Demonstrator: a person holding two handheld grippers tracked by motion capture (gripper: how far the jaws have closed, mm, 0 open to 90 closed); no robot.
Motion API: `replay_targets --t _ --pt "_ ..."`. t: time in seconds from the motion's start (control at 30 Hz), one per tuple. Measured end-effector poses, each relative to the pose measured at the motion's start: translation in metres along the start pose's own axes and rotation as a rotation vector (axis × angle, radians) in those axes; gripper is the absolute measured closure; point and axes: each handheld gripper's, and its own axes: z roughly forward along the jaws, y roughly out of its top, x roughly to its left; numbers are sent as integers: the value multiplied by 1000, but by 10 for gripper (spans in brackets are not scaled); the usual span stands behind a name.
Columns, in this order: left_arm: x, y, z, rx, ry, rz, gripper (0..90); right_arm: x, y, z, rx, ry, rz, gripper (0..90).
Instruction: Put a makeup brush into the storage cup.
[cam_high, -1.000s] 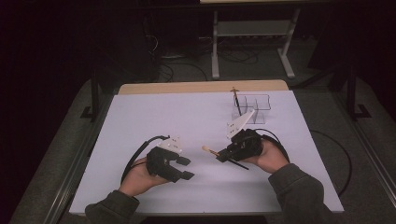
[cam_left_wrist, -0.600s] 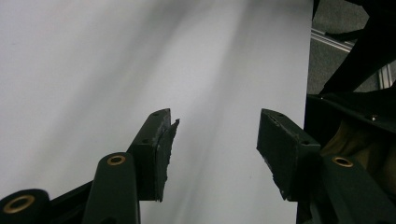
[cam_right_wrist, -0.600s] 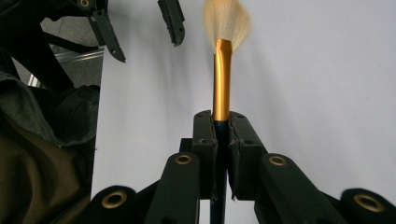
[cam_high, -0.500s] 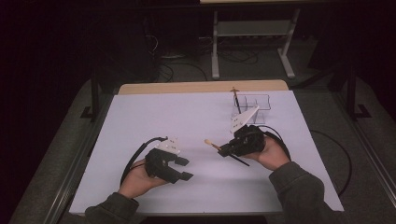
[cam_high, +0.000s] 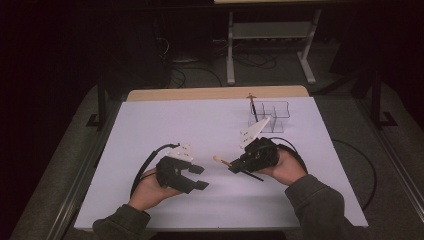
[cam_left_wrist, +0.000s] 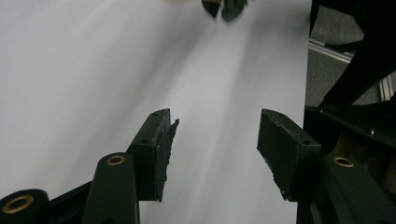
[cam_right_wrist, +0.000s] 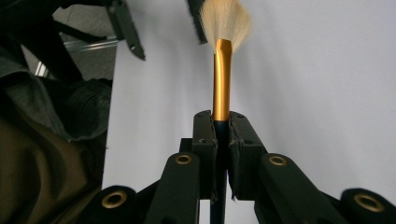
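Observation:
My right gripper is shut on a makeup brush, with the pale bristle head pointing left toward the other hand. In the right gripper view the jaws clamp the dark handle just below the gold ferrule, and the fanned bristles hang over the white table. My left gripper rests low on the table a short way left of the brush tip. It is open, and in the left gripper view only bare white surface lies between the pads.
A clear compartment organizer stands at the back right of the white table, with a dark brush upright in it. Cables loop behind both hands. A metal stand is on the floor beyond the table.
The right gripper with the brush rose a touch and came back down, so the brush tip sits about where it was. The left gripper has stayed in place, still open.

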Motion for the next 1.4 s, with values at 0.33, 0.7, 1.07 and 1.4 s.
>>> replay_targets --t 0.33,0.7,1.07,1.4 --pt "-5 16 1 -12 -33 33 473 13 7 29 41 98 -57 816" --pt "-4 17 2 5 -92 53 743 18 9 36 45 116 -73 816" --pt "-8 19 2 47 -113 105 850 22 12 39 70 105 -92 797" --pt "-12 23 1 75 -111 128 852 27 20 40 116 98 -133 764"
